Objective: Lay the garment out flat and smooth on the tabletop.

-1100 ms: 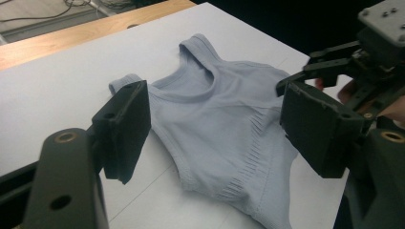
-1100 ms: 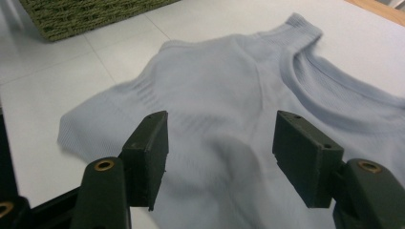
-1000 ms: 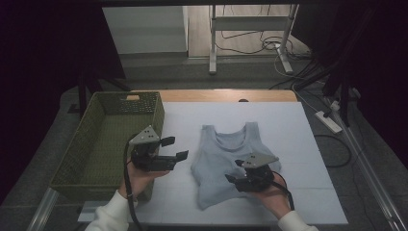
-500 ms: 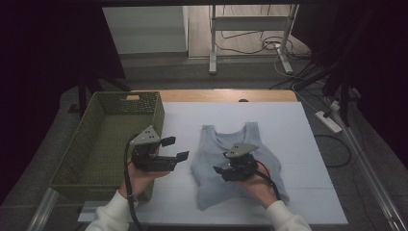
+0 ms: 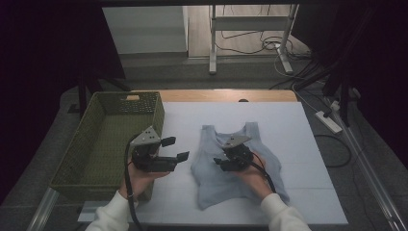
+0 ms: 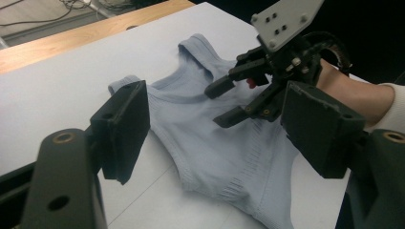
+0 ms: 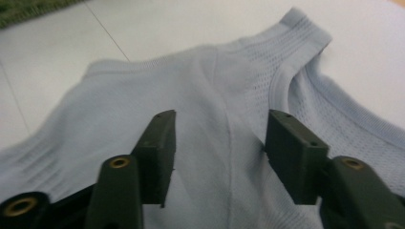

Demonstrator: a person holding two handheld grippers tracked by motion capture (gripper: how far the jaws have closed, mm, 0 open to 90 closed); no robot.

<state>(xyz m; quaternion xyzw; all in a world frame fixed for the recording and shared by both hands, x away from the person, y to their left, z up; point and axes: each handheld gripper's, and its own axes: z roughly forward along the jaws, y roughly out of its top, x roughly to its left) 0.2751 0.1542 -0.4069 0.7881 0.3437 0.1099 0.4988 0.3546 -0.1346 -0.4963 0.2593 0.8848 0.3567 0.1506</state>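
The white table (image 5: 308,192) carries a green woven basket (image 5: 103,139) at its left edge and, right of the basket and apart from it, a pale blue sleeveless top (image 5: 269,159) spread flat with its straps toward the far side and its hem toward the person. The biggest change over the last second is in the right gripper (image 5: 220,163): a second ago it sat over the near right part of the top, and it has since slid left across the cloth, so that it now hangs over the middle of the top, low above the fabric, pointing left. Its jaws have just been closing and now stand at a middling gap; the right gripper view shows the centre seam of the top (image 7: 229,143) running between the two pads, which do not press on the cloth yet, so nothing is held. The left gripper (image 5: 176,149) has kept its place between basket and top, level, jaws wide and empty, aimed at the top's left edge (image 6: 167,143). Judging by this, the right hand is setting up a pinch on the middle of the top, probably to fold it or lift it toward the basket, with the left waiting to help.
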